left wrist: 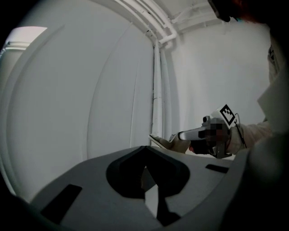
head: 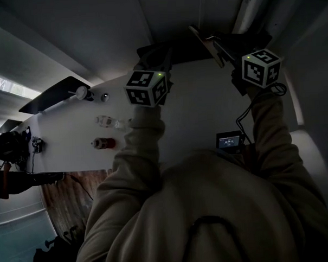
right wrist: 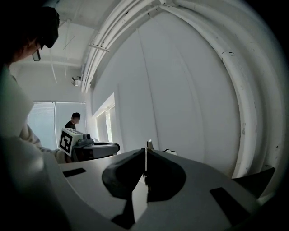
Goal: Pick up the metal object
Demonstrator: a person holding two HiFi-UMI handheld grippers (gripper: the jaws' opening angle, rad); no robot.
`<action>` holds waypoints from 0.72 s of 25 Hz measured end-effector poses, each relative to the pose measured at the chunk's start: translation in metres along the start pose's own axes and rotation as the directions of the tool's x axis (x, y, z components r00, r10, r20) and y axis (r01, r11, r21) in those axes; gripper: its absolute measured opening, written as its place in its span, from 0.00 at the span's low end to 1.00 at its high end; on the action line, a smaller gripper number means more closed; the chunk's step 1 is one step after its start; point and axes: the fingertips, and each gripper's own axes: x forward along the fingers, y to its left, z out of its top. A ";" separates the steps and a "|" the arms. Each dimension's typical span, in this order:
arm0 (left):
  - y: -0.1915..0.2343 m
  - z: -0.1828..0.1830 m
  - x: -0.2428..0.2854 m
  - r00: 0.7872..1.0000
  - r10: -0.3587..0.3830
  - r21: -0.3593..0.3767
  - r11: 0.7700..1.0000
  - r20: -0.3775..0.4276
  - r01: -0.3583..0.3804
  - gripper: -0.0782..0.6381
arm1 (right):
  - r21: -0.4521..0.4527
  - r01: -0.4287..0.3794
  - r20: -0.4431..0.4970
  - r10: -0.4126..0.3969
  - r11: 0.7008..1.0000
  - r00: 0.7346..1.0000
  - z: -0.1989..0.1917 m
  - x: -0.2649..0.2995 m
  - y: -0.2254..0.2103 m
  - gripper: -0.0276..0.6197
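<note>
**A:** What is the head view showing that the gripper views are missing?

**B:** The white table (head: 201, 107) and everything on it. Both gripper views are looking only at wall and pipes (left wrist: 156, 90). The right gripper view is also catching a person (right wrist: 72, 122) at 9 o'clock.

**A:** And the jaws?

**B:** The left gripper (left wrist: 145, 151) is keeping its jaws together on nothing. The right gripper (right wrist: 146, 152) is closed and empty too.

**A:** Where is the metal object (head: 81, 94) lying?

**B:** As far as the dim picture is letting me judge, it's the shiny round-headed piece. It's lying on the table at 9 o'clock of the left gripper's cube, well apart from it, just beside a dark board (head: 54, 93).

**A:** Is there room to move?

**B:** Bare table is stretching between them. A bottle (head: 108, 122) and a red can (head: 104, 143) are lying at 6 o'clock of the object, near the table's edge.
</note>
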 end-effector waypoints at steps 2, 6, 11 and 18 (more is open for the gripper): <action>-0.001 0.013 0.003 1.000 -0.007 0.015 1.000 0.013 0.007 0.12 | -0.011 -0.001 0.013 0.001 1.000 1.000 0.011 -0.001 0.001 0.08; 0.001 0.028 0.008 0.999 -0.015 0.047 0.999 0.037 0.013 0.12 | -0.035 -0.005 0.043 0.006 0.999 0.999 0.025 0.003 0.000 0.08; 0.003 0.043 0.009 0.998 -0.011 0.057 0.998 0.066 0.007 0.12 | -0.060 -0.020 0.072 0.025 0.998 0.997 0.040 0.002 0.006 0.08; -0.003 0.051 0.009 0.997 -0.020 0.064 0.998 0.070 0.015 0.12 | -0.062 -0.015 0.078 0.020 0.998 0.997 0.045 0.002 0.010 0.08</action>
